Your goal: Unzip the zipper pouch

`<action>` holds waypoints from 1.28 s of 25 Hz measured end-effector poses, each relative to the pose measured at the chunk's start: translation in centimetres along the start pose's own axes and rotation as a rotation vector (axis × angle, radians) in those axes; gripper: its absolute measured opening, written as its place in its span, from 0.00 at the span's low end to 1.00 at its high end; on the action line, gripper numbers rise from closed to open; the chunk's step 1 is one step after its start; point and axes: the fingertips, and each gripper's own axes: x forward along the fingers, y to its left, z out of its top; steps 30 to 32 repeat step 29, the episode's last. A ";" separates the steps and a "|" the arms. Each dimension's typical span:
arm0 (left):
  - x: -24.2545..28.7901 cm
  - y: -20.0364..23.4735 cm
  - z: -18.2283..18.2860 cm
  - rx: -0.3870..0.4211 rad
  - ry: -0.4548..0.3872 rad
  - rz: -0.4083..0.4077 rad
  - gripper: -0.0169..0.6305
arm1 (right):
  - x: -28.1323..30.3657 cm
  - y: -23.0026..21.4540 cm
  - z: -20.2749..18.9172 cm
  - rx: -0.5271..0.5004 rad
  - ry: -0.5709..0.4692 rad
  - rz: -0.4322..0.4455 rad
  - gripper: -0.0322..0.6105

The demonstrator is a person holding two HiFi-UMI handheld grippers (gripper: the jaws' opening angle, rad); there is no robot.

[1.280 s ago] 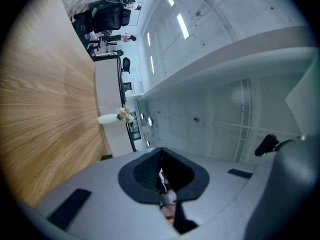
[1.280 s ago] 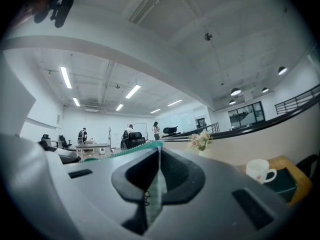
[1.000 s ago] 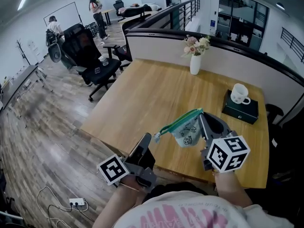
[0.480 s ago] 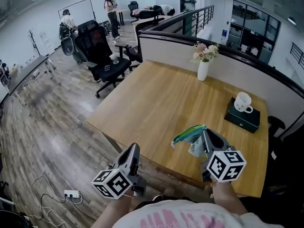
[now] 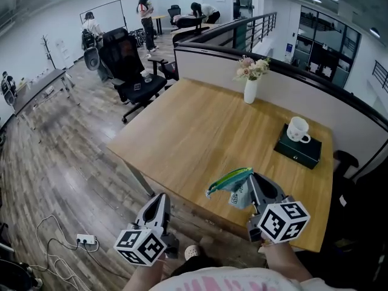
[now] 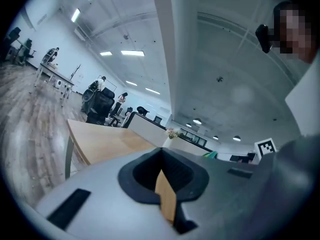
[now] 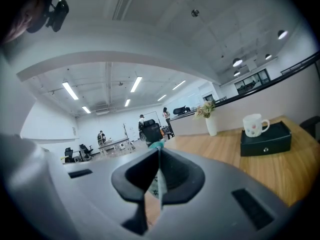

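The zipper pouch (image 5: pixel 233 184), white patterned fabric with a green zipper edge, hangs above the near edge of the table (image 5: pixel 194 132). My right gripper (image 5: pixel 253 179) is shut on its right end; in the right gripper view (image 7: pixel 159 149) a strip of the pouch (image 7: pixel 159 185) is pinched between the jaws. The pouch's left end sticks out free toward the left. My left gripper (image 5: pixel 162 197) is lower left, off the table edge over the floor, apart from the pouch. In the left gripper view (image 6: pixel 161 150) its jaws meet with nothing between them.
A white vase of flowers (image 5: pixel 250 90) stands at the table's far edge. A white mug (image 5: pixel 297 128) sits on a dark box (image 5: pixel 296 150) at the right. Black office chairs (image 5: pixel 130 65) and people are far left. A power strip (image 5: pixel 85 240) lies on the floor.
My left gripper has drawn back down and to the left, away from the pouch's free end. The right gripper still holds the pouch, a little lower in view.
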 end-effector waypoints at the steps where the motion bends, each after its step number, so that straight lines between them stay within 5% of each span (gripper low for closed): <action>1: -0.5 -0.3 -0.5 -0.007 0.004 0.003 0.03 | -0.5 -0.2 -0.4 0.001 0.007 -0.004 0.07; 13: -5.3 -4.4 -2.7 -0.016 -0.002 -0.002 0.03 | -5.8 -1.5 -1.8 0.025 0.023 0.005 0.07; 32: -6.1 -6.0 -1.2 -0.003 -0.050 -0.007 0.03 | -7.2 -0.5 0.4 -0.003 -0.014 0.047 0.07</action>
